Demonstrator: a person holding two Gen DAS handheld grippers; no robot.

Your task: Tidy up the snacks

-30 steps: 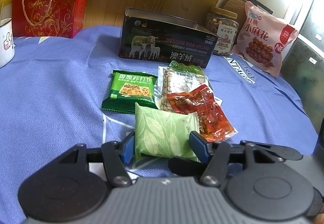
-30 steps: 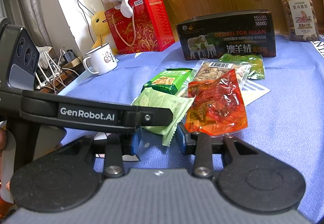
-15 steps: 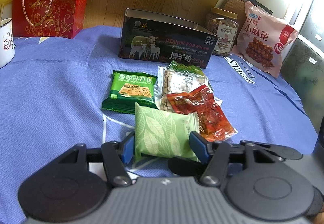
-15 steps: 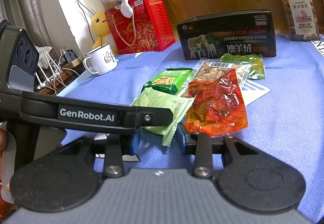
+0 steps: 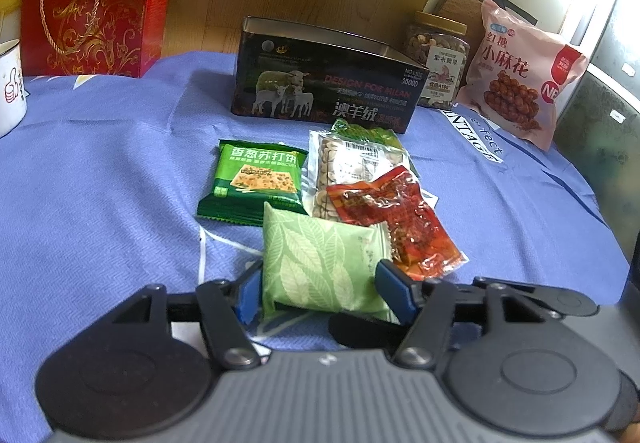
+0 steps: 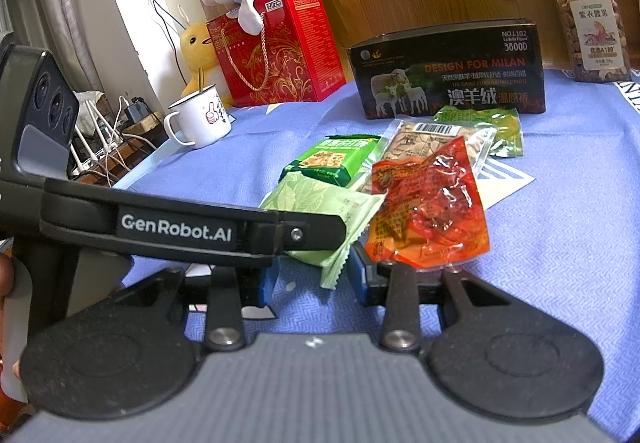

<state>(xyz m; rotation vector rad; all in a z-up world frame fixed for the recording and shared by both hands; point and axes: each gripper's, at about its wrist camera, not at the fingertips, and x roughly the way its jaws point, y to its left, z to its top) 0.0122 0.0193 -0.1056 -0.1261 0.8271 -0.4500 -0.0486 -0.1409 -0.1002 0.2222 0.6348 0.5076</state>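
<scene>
Nothing has changed across the last second. The blue-clothed bench [image 5: 100, 203] carries the same spread, and the dark tin box [image 5: 320, 83] stands open-topped at the back, with no snack visible inside from this angle. The snack pile lies in front of it as before. The light green packet [image 5: 320, 267] is nearest, resting on the cloth and overlapping the red packet [image 5: 400, 219].

The left hand-held gripper [image 5: 320, 291] stays astride the light green packet, one pad at each side. Whether the pads are pressing on it cannot be told.

The right hand-held gripper [image 6: 314, 279] holds still too, its jaws apart and empty, with only the packet's crimped corner in line with them.

The sorting looks paused on its first pick.
</scene>
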